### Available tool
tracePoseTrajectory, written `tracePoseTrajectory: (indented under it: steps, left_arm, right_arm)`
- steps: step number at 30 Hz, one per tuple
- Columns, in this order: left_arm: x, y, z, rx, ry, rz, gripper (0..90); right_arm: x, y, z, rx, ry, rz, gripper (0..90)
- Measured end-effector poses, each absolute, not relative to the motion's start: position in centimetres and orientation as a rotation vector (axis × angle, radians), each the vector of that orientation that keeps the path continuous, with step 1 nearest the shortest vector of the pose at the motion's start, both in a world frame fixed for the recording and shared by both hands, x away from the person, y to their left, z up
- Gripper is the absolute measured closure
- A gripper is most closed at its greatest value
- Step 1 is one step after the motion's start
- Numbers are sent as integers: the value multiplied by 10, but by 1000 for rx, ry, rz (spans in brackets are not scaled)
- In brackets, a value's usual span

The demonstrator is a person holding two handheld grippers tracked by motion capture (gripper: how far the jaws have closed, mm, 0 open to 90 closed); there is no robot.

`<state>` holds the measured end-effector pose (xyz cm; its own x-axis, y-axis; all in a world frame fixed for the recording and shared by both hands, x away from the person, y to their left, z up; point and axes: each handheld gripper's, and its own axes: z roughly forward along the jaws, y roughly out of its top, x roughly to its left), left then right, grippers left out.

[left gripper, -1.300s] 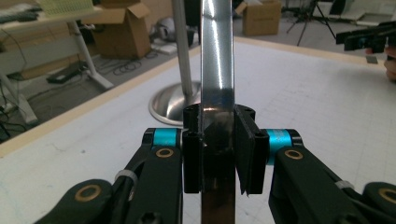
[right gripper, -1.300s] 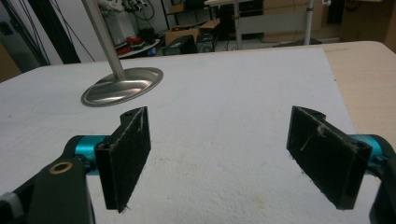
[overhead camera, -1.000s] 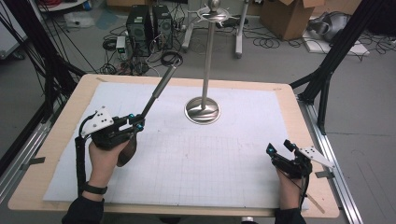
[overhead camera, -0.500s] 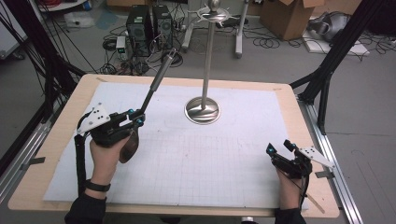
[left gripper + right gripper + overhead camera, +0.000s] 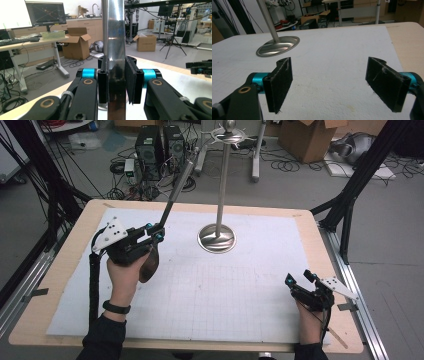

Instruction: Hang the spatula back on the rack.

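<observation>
— What is your left gripper [image 5: 156,234] doing?

— It clamps the ladle [image 5: 172,202] low on its metal handle; the brown bowl hangs just below the jaws, the handle slanting up and away past them.

— And your right gripper [image 5: 299,282]?

— Its jaws stand wide with nothing between them — low over the white mat [image 5: 240,285], the metal stand [image 5: 217,238] well ahead of it.

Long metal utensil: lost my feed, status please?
Left gripper shut on long metal utensil, handle angled up, lifted. Right gripper open, resting on white mat. Steel hanging stand beyond, apart.
</observation>
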<state>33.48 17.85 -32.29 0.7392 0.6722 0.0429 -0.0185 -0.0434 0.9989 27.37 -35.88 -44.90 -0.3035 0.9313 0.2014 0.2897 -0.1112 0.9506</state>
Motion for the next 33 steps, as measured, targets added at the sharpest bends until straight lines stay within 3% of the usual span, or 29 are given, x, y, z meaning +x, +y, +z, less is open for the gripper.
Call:
tracePoseTrajectory:
  steps: [18, 33]
  left_arm:
    - [360, 153, -309, 1541, 554, 609, 745]
    - [380, 142, -319, 1542, 584, 570, 745]
  right_arm:
    - [274, -359, -449, 1366, 1588, 1444, 210]
    - [274, -359, -449, 1368, 1589, 1449, 210]
